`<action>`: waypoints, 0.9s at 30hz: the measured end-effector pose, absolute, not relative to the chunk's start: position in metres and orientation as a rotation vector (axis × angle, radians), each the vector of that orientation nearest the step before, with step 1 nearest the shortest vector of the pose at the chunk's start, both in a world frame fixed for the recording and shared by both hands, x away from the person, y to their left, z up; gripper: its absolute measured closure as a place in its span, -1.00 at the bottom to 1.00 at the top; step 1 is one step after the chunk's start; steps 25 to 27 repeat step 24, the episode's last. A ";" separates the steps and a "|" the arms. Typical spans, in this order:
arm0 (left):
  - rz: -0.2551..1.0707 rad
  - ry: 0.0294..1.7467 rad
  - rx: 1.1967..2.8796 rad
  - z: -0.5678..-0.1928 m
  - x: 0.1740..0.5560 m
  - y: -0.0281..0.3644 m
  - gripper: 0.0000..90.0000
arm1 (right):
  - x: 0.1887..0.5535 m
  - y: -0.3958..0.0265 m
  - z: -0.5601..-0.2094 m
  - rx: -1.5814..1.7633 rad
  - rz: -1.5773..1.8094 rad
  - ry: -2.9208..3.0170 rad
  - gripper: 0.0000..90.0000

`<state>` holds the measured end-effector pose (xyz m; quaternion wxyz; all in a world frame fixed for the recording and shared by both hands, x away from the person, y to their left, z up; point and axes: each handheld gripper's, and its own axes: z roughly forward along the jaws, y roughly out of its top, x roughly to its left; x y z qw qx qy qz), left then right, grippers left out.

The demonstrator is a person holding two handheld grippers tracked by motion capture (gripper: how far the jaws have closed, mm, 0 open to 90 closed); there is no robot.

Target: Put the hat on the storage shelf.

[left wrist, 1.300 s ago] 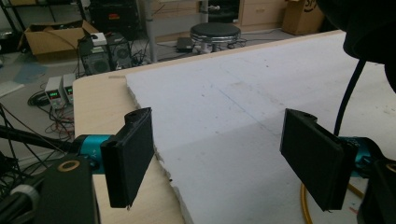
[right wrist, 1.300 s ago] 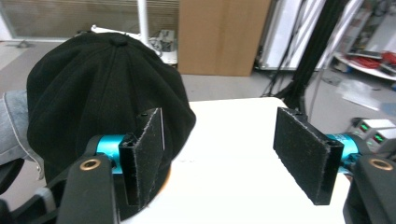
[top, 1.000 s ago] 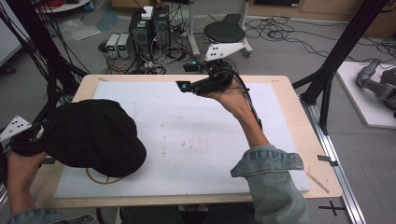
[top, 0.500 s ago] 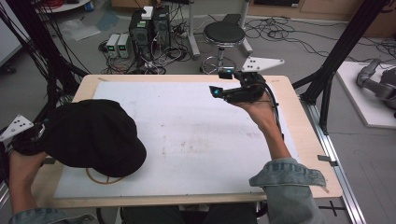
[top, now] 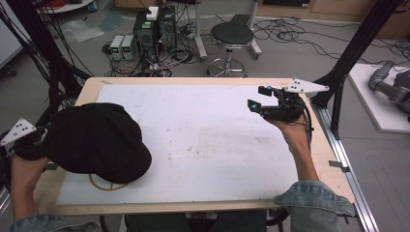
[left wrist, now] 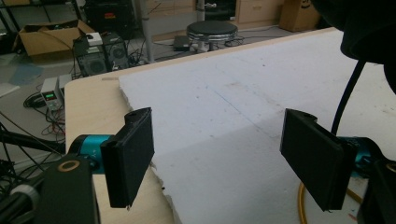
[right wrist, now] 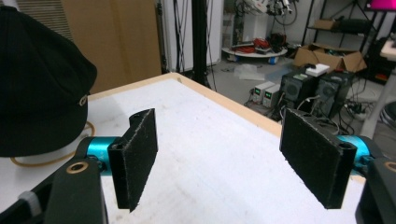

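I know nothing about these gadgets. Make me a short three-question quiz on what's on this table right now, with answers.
1. True or false: the right gripper is clamped on the black cap.
2. What lies partly under the cap? A) a rubber band B) a spoon C) a book
3. Fill in: the white sheet covers most of the wooden ____.

Key: 1 false, both jaws stand wide apart with nothing between them, as do the left gripper's. 2 A, the rubber band. 3 table.
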<state>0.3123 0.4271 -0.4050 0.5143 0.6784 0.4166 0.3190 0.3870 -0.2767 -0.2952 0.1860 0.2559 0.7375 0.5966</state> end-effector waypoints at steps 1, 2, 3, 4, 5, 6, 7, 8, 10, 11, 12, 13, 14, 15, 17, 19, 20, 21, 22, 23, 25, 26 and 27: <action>0.766 1.001 1.629 -0.405 0.312 0.427 -0.42 | 0.386 -0.280 -0.299 0.725 1.680 2.074 -0.39; 0.766 1.000 1.629 -0.405 0.312 0.427 -0.42 | 0.384 -0.284 -0.302 0.746 1.680 2.069 -0.39; 0.765 1.000 1.629 -0.405 0.313 0.427 -0.42 | 0.383 -0.287 -0.306 0.752 1.682 2.063 -0.40; 0.764 1.000 1.629 -0.405 0.313 0.427 -0.42 | 0.382 -0.290 -0.310 0.765 1.686 2.056 -0.40; 0.764 1.000 1.629 -0.405 0.313 0.427 -0.42 | 0.380 -0.293 -0.313 0.784 1.689 2.057 -0.40; 0.765 0.999 1.631 -0.405 0.313 0.427 -0.42 | 0.379 -0.296 -0.317 0.796 1.688 2.053 -0.40; 0.765 0.999 1.631 -0.405 0.314 0.426 -0.42 | 0.379 -0.298 -0.321 0.809 1.687 2.049 -0.40; 0.764 1.000 1.627 -0.405 0.314 0.426 -0.42 | 0.378 -0.301 -0.324 0.819 1.686 2.043 -0.41; 0.762 1.000 1.634 -0.406 0.314 0.426 -0.42 | 0.376 -0.305 -0.329 0.845 1.694 2.031 -0.41; 0.762 0.999 1.636 -0.406 0.314 0.426 -0.42 | 0.376 -0.307 -0.332 0.846 1.700 2.022 -0.41; 0.761 0.997 1.635 -0.406 0.314 0.426 -0.42 | 0.374 -0.308 -0.334 0.858 1.702 2.023 -0.42; 0.761 0.997 1.636 -0.405 0.315 0.425 -0.42 | 0.374 -0.309 -0.336 0.859 1.698 2.017 -0.42; 0.761 0.997 1.635 -0.405 0.315 0.425 -0.42 | 0.374 -0.310 -0.338 0.868 1.687 2.021 -0.42; 0.760 0.995 1.634 -0.405 0.315 0.425 -0.42 | 0.375 -0.310 -0.339 0.876 1.684 2.029 -0.42; 0.760 0.997 1.632 -0.405 0.315 0.424 -0.42 | 0.374 -0.312 -0.338 0.878 1.697 2.012 -0.43; 0.756 0.994 1.639 -0.406 0.316 0.424 -0.42 | 0.374 -0.312 -0.337 0.877 1.704 2.003 -0.44; 0.754 0.995 1.638 -0.406 0.317 0.423 -0.42 | 0.374 -0.312 -0.338 0.881 1.704 2.004 -0.46; 0.752 0.993 1.642 -0.407 0.317 0.422 -0.42 | 0.374 -0.312 -0.338 0.886 1.702 2.008 -0.47; 0.750 0.993 1.643 -0.407 0.318 0.422 -0.42 | 0.374 -0.312 -0.338 0.890 1.701 2.010 -0.51; 0.749 0.992 1.647 -0.407 0.318 0.421 -0.42 | 0.374 -0.312 -0.338 0.893 1.702 2.006 -0.53; 0.749 0.992 1.649 -0.407 0.318 0.421 -0.42 | 0.374 -0.312 -0.338 0.888 1.706 1.999 -0.54; 0.749 0.992 1.649 -0.407 0.318 0.421 -0.42 | 0.374 -0.312 -0.338 0.888 1.706 1.999 -0.54; 0.749 0.992 1.649 -0.407 0.318 0.421 -0.42 | 0.374 -0.312 -0.338 0.888 1.706 1.999 -0.54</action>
